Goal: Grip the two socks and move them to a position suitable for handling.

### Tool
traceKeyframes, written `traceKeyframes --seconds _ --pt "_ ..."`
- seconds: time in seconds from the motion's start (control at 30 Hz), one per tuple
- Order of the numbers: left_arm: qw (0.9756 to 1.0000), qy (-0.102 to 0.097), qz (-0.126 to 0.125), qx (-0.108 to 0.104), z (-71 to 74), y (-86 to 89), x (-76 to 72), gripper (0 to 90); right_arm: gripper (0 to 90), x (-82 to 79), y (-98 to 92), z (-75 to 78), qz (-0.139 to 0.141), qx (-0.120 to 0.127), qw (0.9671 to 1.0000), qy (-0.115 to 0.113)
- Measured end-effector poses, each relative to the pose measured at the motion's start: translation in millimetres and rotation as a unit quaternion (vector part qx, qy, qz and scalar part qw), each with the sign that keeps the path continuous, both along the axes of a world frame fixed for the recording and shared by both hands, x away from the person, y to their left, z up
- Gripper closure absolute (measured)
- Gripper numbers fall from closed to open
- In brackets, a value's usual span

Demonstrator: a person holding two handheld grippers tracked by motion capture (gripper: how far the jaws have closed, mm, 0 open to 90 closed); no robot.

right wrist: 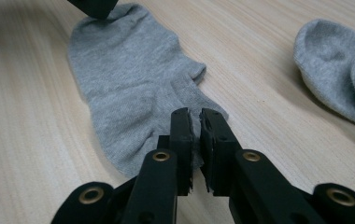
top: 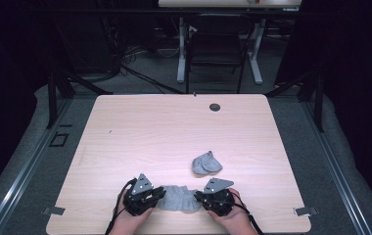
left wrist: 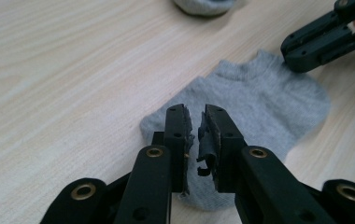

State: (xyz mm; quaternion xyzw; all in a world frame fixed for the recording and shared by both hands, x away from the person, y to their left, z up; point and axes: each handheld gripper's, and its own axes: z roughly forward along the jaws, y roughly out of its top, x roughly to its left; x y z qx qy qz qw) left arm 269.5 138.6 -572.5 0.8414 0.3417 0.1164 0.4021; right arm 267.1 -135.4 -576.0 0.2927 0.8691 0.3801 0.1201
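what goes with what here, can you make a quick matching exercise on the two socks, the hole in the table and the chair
1 flat sock
2 folded sock
3 table hole
4 chair

a near the table's far edge
b between the left gripper and the right gripper
c on the floor beyond the table
d alone, farther up the table

Pairs: 1-b, 2-d, 3-a, 4-c

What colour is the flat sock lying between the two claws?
The flat sock is plain light grey, best seen in the right gripper view.
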Motion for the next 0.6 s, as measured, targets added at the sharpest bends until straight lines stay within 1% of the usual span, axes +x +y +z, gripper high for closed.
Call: traceKeyframes --seconds 0.03,0.07,0.1,0.17,0.2,0.23,0.27,0.3,0.33,0.37,0.4,0.43,0.47,0.5,0.53,0.6 --pt "1.0 0.006 0.002 -0.001 -2.2 -0.7 -0.3 79.9 81.7 0.5 0.3 -1.3 0.0 0.0 1.0 0.001" --pt "1.0 0.005 -0.003 0.006 -3.7 -0.3 0.5 79.9 81.7 0.5 0.7 -2.4 -0.002 0.0 1.0 0.001" --pt "0.9999 0.009 0.002 0.005 -5.4 -1.1 -0.1 80.1 81.8 0.8 0.7 -2.7 0.0 -0.001 1.0 0.003" --pt "0.9999 0.014 0.001 0.007 -7.6 -1.5 -0.4 80.0 82.7 1.0 0.5 -2.5 0.001 -0.005 1.0 0.005" --pt "0.9999 0.012 0.002 0.012 -8.4 -1.6 -1.3 79.9 83.0 0.9 0.7 -3.0 0.0 -0.004 1.0 0.003" --pt "0.9999 0.014 0.003 0.009 -8.6 -1.6 -2.6 79.8 83.3 0.5 0.8 -3.0 -0.001 -0.005 1.0 0.003" --pt "0.9998 0.016 0.005 0.008 -8.5 -1.7 -3.9 79.7 83.6 0.2 0.6 -2.3 0.0 -0.01 0.9999 0.003" --pt "0.9997 0.021 0.005 0.009 -8.0 -1.3 -5.2 79.6 84.0 0.0 0.3 -1.7 0.002 -0.015 0.9999 0.004" --pt "0.9997 0.02 0.002 0.012 -7.6 -0.3 -6.0 79.6 84.2 -0.8 0.1 -1.4 0.001 -0.017 0.9998 0.006" --pt "0.9996 0.026 0.005 0.009 -7.4 0.4 -7.5 79.6 84.5 -1.4 0.0 -1.2 0.001 -0.019 0.9998 0.005" --pt "0.9995 0.031 0.005 0.007 -7.1 1.0 -8.6 79.5 84.8 -1.9 0.1 -2.1 0.0 -0.01 0.9999 0.007" --pt "0.9994 0.033 0.002 0.011 -6.4 2.2 -9.5 79.5 85.6 -2.9 -1.0 -1.3 0.002 -0.014 0.9999 0.01" --pt "0.9994 0.034 0.003 0.009 -6.4 2.4 -10.9 79.5 85.6 -2.9 -1.0 -1.3 0.002 -0.014 0.9999 0.01" --pt "0.9993 0.038 0.002 0.007 -6.4 2.9 -11.9 79.5 86.2 -4.0 -1.8 -0.5 0.005 -0.017 0.9997 0.015" --pt "0.9993 0.036 0.001 0.008 -6.2 3.5 -12.4 79.5 86.2 -4.0 -1.8 -0.5 0.005 -0.017 0.9997 0.015" --pt "0.9991 0.042 0.002 0.006 -6.1 3.9 -14.0 79.5 86.6 -5.5 -2.0 -0.4 0.008 -0.015 0.9997 0.018"
